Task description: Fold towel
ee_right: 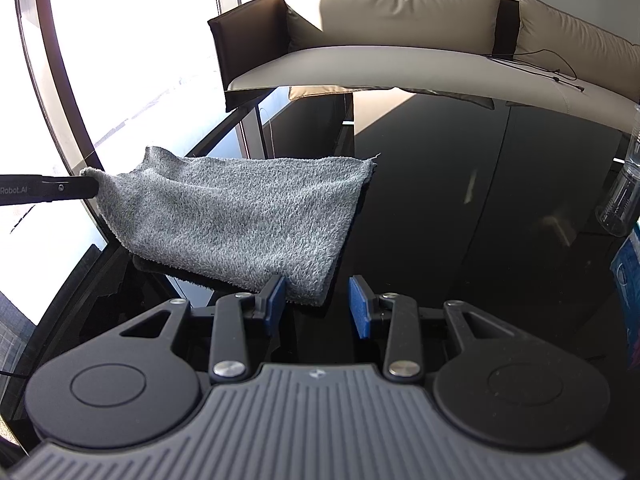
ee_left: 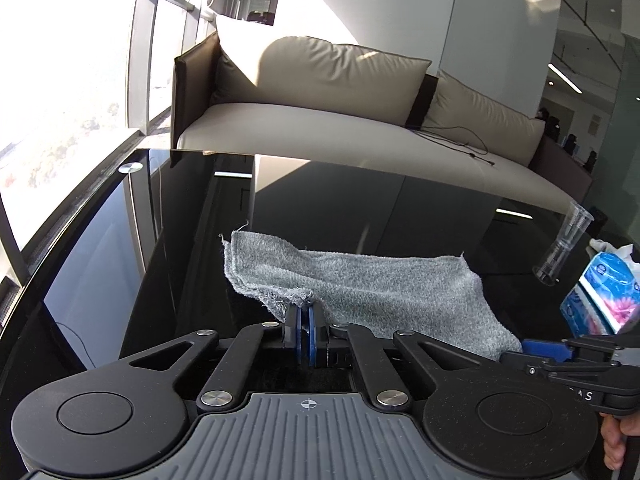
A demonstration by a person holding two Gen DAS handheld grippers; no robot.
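Note:
A grey terry towel (ee_left: 372, 288), folded over in layers, lies on the black glossy table (ee_left: 120, 264). My left gripper (ee_left: 307, 320) is shut on the towel's near frayed corner and lifts it slightly. The towel also shows in the right wrist view (ee_right: 240, 216), with the left gripper's fingers (ee_right: 76, 188) pinching its raised left corner. My right gripper (ee_right: 318, 304) is open; its blue pads straddle the towel's near right corner without closing on it. It also shows in the left wrist view (ee_left: 536, 350) at the towel's right end.
A clear plastic cup (ee_left: 566, 246) and a blue tissue pack (ee_left: 604, 292) stand at the table's right side; the cup also shows in the right wrist view (ee_right: 624, 196). A beige sofa (ee_left: 320, 92) stands beyond the table's far edge. Windows are to the left.

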